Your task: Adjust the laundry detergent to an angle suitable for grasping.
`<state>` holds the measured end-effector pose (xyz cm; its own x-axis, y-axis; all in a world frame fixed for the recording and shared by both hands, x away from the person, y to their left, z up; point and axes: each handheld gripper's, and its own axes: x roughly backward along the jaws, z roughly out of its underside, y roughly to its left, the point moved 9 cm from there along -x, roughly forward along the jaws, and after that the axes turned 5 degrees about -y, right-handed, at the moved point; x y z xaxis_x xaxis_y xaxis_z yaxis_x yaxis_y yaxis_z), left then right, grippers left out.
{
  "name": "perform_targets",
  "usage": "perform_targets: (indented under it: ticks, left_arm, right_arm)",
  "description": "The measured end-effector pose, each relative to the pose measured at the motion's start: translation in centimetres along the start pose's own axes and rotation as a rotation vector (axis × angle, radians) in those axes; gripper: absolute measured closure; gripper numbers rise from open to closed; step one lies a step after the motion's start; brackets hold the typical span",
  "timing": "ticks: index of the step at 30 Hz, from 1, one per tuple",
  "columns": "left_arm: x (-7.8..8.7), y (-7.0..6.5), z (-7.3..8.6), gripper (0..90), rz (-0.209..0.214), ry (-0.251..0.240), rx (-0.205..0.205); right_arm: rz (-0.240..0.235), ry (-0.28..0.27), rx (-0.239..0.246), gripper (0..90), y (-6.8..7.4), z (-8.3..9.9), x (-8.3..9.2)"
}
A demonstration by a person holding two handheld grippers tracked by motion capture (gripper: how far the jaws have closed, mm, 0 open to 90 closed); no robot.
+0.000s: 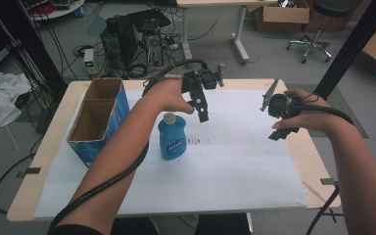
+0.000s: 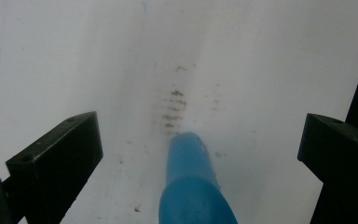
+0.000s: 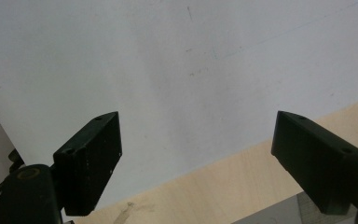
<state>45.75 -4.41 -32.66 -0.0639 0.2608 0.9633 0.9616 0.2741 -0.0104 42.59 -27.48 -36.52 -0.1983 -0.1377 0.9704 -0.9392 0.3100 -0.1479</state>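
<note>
A blue bottle [image 1: 171,137] with a paler cap stands upright on the white paper [image 1: 235,166] left of the table's middle. My left gripper [image 1: 201,113] hangs just above and to the right of it, pointing down, open. In the left gripper view the bottle's top [image 2: 191,186] rises between the two wide-apart jaws of that gripper [image 2: 200,126], and neither jaw touches it. My right gripper [image 1: 278,132] hovers near the table's right side, open, with nothing between its jaws. The right gripper [image 3: 196,121] looks down on bare paper and the wooden table edge [image 3: 223,186].
A blue-sided cardboard box [image 1: 98,112] with two open compartments stands at the table's left. Faint brown smudges [image 2: 173,107] mark the paper beyond the bottle. Computers, cables, a stool and boxes stand on the floor behind the table.
</note>
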Motion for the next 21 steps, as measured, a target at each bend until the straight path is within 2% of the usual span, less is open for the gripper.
perform_targets:
  ticks: [9, 15, 21]
  left_arm:
    - [-0.03, 0.11, -0.39, 0.3, 0.008, -0.008, 0.005]
    - [0.08, 0.13, -0.48, 0.3, 0.002, 0.007, 0.003]
    - [0.21, 0.10, -0.47, 0.3, 0.003, 0.000, -0.004]
  right_arm:
    - [-0.010, -0.001, -0.008, 16.2, -0.15, 0.36, -0.55]
    - [-0.002, -0.016, -0.010, 16.2, -0.24, 0.43, -0.26]
    - [0.003, -0.010, -0.017, 16.2, -0.49, 0.59, -0.37]
